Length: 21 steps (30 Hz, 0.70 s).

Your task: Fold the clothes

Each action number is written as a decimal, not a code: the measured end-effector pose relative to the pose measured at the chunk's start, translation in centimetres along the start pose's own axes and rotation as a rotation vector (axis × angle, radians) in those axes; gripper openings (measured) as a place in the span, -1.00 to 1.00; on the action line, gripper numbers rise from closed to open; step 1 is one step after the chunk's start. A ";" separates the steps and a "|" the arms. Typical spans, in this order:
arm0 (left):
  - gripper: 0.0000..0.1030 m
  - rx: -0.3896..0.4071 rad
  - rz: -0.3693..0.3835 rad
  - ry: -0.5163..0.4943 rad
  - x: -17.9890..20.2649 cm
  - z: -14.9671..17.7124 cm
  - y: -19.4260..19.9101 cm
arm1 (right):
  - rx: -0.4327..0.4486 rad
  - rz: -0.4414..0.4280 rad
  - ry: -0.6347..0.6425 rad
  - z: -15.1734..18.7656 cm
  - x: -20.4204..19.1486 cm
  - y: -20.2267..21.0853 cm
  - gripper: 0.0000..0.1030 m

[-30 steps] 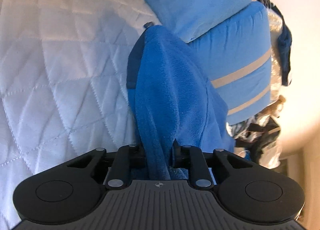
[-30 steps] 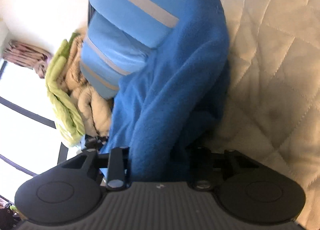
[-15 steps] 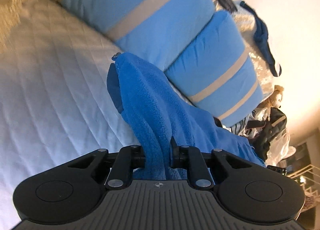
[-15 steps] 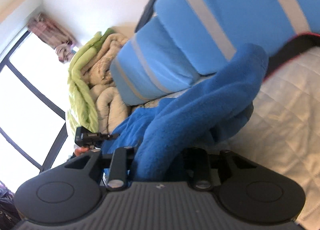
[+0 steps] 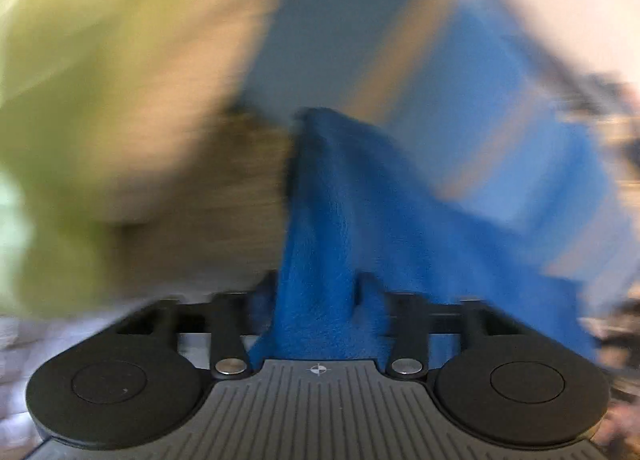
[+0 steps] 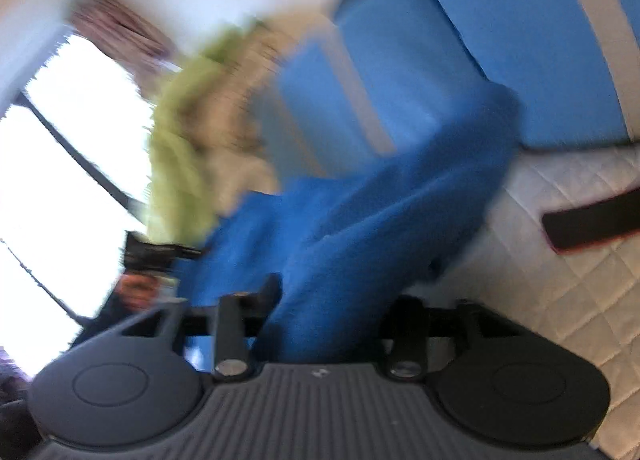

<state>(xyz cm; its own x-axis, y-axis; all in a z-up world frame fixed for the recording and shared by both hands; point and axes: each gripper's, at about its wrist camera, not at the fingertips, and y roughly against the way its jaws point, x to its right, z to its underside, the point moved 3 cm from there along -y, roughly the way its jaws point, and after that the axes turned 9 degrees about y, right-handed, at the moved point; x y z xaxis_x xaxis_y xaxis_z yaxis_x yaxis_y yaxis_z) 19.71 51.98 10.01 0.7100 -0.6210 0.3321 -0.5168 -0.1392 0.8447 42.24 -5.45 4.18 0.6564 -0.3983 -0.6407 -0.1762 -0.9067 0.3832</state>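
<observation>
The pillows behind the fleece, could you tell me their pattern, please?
Blue pillows with pale stripes, clearest in the right wrist view.

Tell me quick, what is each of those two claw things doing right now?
Left gripper: fingers opening, blue fleece garment between them.
Right gripper: fingers opening, the same blue fleece between them.

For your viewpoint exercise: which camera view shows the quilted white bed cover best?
The right wrist view: the bed cover fills its lower right corner, its diamond stitching fairly sharp, with a dark strap lying on it. In the left wrist view motion blur leaves nothing recognisable of it.
</observation>
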 end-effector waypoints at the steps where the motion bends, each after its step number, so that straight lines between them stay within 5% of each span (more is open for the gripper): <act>1: 0.29 0.003 -0.079 0.035 -1.3 -0.1 -0.9 | -0.053 0.072 -0.006 0.5 0.5 -2.0 0.87; 4: 0.30 -0.005 -0.185 0.121 -4.2 0.2 -2.9 | -0.080 0.189 -0.041 1.3 1.9 -4.6 0.95; 8: 0.30 0.048 -0.247 0.048 -4.0 1.4 -3.5 | -0.077 0.234 -0.062 1.8 2.3 -5.5 1.00; 21: 0.49 0.187 -0.190 -0.070 2.0 5.8 3.5 | -0.056 0.347 0.023 3.2 -0.7 2.2 1.00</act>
<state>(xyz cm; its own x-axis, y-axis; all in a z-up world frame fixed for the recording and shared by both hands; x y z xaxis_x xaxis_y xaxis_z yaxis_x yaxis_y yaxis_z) 16.58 45.75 11.18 0.7712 -0.6211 0.1393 -0.4612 -0.3943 0.7949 39.02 -7.56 3.32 0.5805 -0.6780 -0.4510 -0.3521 -0.7084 0.6117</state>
